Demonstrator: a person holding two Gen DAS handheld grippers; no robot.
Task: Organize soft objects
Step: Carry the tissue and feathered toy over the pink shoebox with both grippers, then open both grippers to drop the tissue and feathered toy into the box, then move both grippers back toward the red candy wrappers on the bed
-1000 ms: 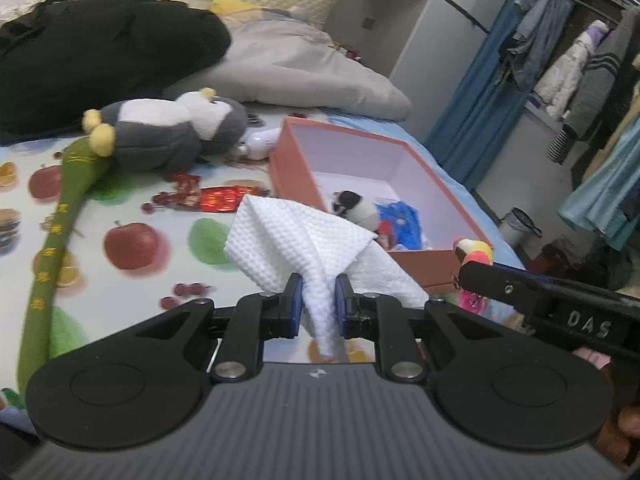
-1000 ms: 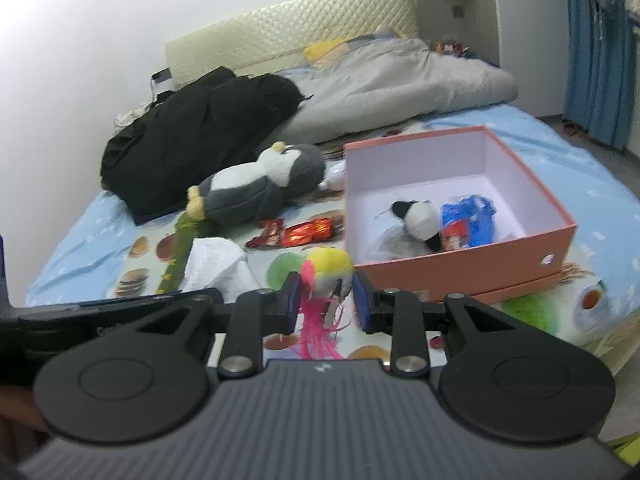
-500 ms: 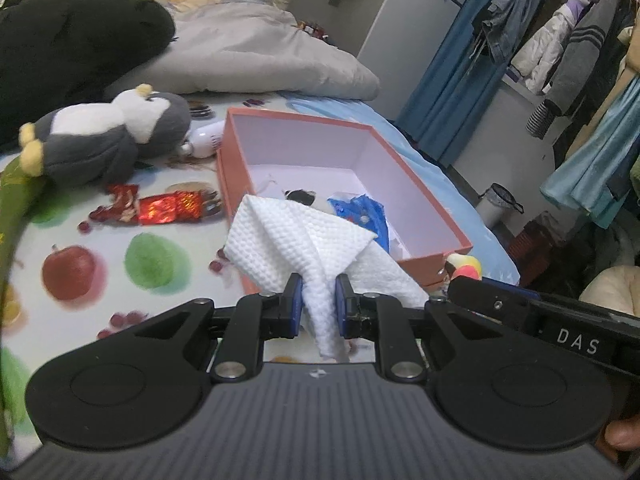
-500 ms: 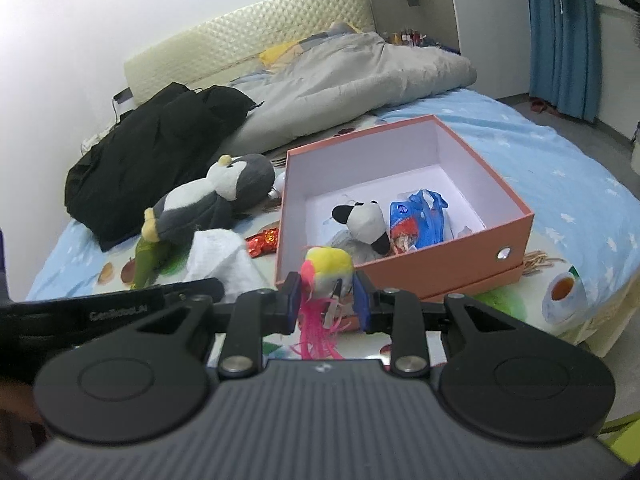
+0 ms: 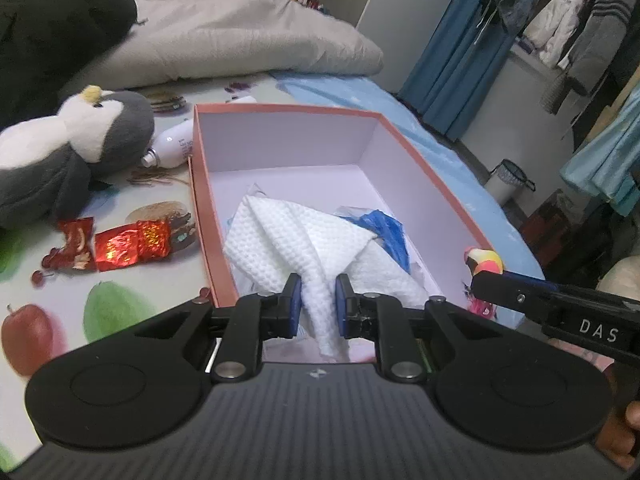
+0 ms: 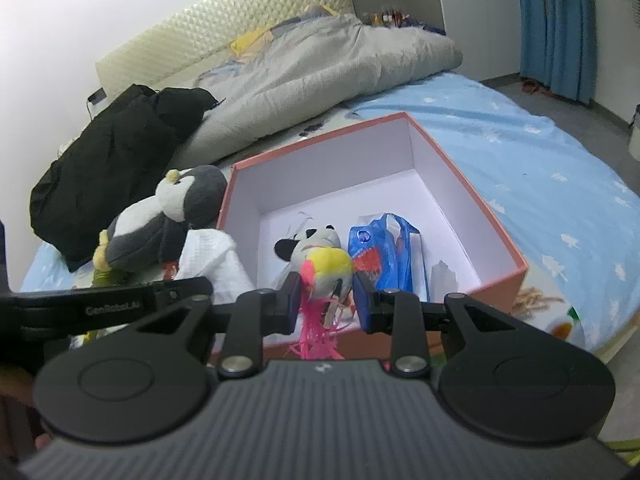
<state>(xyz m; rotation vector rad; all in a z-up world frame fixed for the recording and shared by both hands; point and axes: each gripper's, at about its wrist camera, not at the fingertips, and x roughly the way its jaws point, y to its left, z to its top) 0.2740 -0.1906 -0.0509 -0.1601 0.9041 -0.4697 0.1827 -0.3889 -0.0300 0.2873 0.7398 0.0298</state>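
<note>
My left gripper [image 5: 317, 294] is shut on a white waffle cloth [image 5: 296, 240], which hangs over the near end of the open orange box [image 5: 280, 110]. My right gripper [image 6: 325, 290] is shut on a small yellow, pink and grey soft toy [image 6: 326, 270] with pink tassels, held above the box's near wall [image 6: 502, 280]. Inside the box lie a small panda plush [image 6: 310, 240] and a blue packet [image 6: 384, 256]. The toy [image 5: 484, 260] and the right gripper's arm show at the right of the left wrist view. The cloth [image 6: 212, 256] shows at the left of the right wrist view.
A grey and white penguin plush [image 5: 60, 152] lies left of the box, with red snack wrappers [image 5: 128, 244] and a white bottle [image 5: 176, 146] near it. Behind are a grey duvet [image 6: 320, 76] and black clothing [image 6: 116, 152]. Hanging clothes [image 5: 580, 32] fill the right.
Both grippers have moved forward to the box with their loads, and the cloth and the toy now hang over its near end. Neither grip has changed.
</note>
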